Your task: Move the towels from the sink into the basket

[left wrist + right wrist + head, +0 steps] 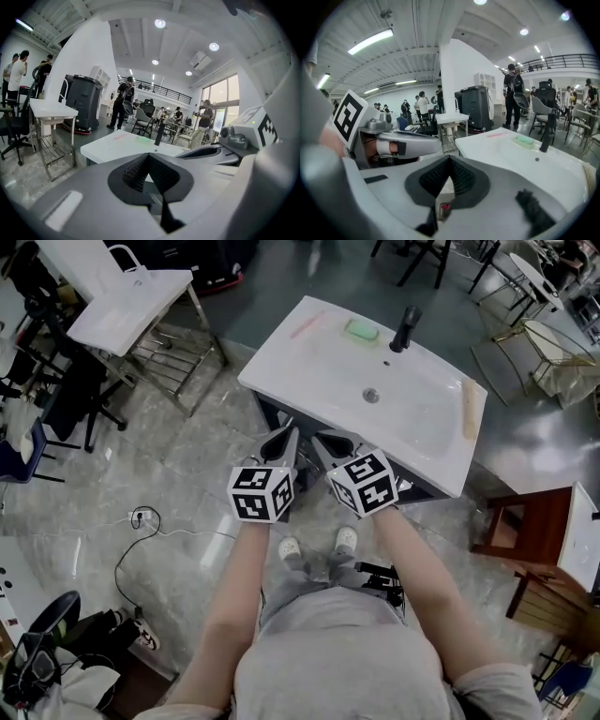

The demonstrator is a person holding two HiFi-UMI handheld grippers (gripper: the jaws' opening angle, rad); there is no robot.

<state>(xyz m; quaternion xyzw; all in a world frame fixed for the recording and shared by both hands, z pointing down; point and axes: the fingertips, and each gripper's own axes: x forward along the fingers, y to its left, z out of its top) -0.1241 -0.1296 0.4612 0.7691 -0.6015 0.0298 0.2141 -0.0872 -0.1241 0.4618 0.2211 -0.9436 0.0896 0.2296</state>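
Sink (309,367) as landmark.

- **Far left of it:** white handled bag or basket (131,282) on a table; which of the two is unclear.
- **At the sink's front edge:** left gripper (284,442), pads pressed together on nothing. Just beside it, right gripper (325,448), likewise closed and empty.
- **Basin:** looks bare, no plain towel.
- **Rims:** pink strip (307,326) on the back-left rim and tan strip (472,413) on the right rim. Possibly towels, cannot tell.

Judgement: no transfer in hand; progress undecidable.

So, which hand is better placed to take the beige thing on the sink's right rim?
Right, likely: the right tongs are nearer the beige thing; the left tongs would have to cross them. Both are shut.
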